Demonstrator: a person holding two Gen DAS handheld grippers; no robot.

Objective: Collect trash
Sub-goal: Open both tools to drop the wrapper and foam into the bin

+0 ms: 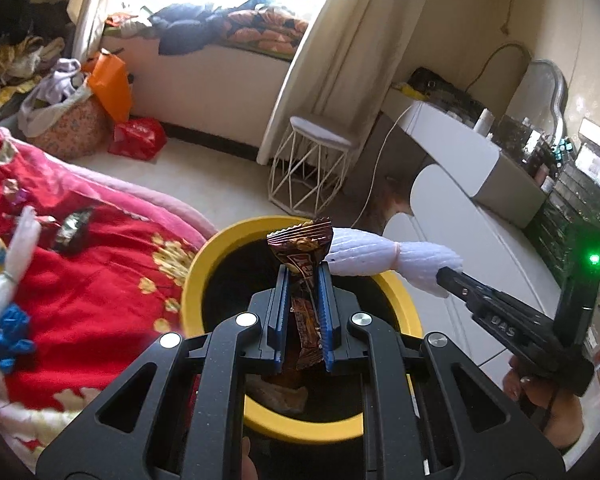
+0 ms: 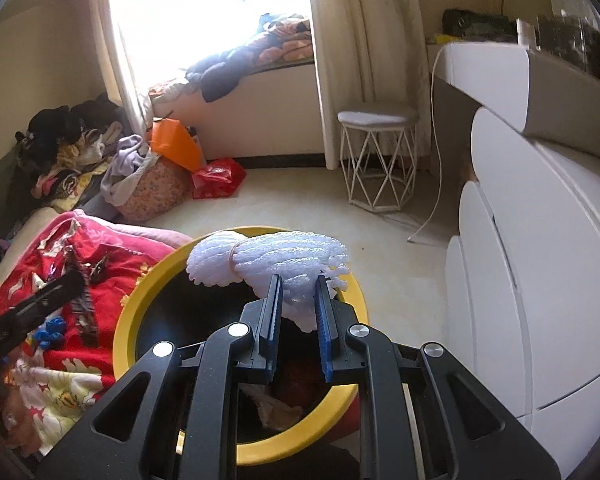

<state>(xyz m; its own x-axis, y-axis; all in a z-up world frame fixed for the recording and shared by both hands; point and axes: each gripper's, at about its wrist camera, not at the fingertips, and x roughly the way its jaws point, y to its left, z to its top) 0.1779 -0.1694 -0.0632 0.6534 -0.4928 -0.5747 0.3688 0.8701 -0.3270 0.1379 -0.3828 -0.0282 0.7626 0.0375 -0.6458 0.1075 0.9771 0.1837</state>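
Note:
My left gripper point(image 1: 303, 270) is shut on a brown snack wrapper point(image 1: 302, 248) and holds it over the yellow-rimmed trash bin point(image 1: 204, 264). My right gripper point(image 2: 297, 282) is shut on a white foam net sleeve point(image 2: 284, 258) over the same bin point(image 2: 128, 320). The right gripper point(image 1: 446, 276) and the foam sleeve point(image 1: 380, 256) also show in the left wrist view. Crumpled trash lies at the bin's bottom point(image 2: 276, 408). More wrappers point(image 1: 74, 226), another white foam piece point(image 1: 16, 256) and a blue scrap point(image 1: 6, 334) lie on the red bedspread point(image 1: 100, 280).
A white wire stool point(image 2: 376, 160) stands on the floor by the curtain. A white dresser point(image 2: 540, 280) is at the right. A fabric basket with clothes point(image 2: 156, 188), an orange bag point(image 2: 176, 144) and a red bag point(image 2: 218, 176) stand at the back left.

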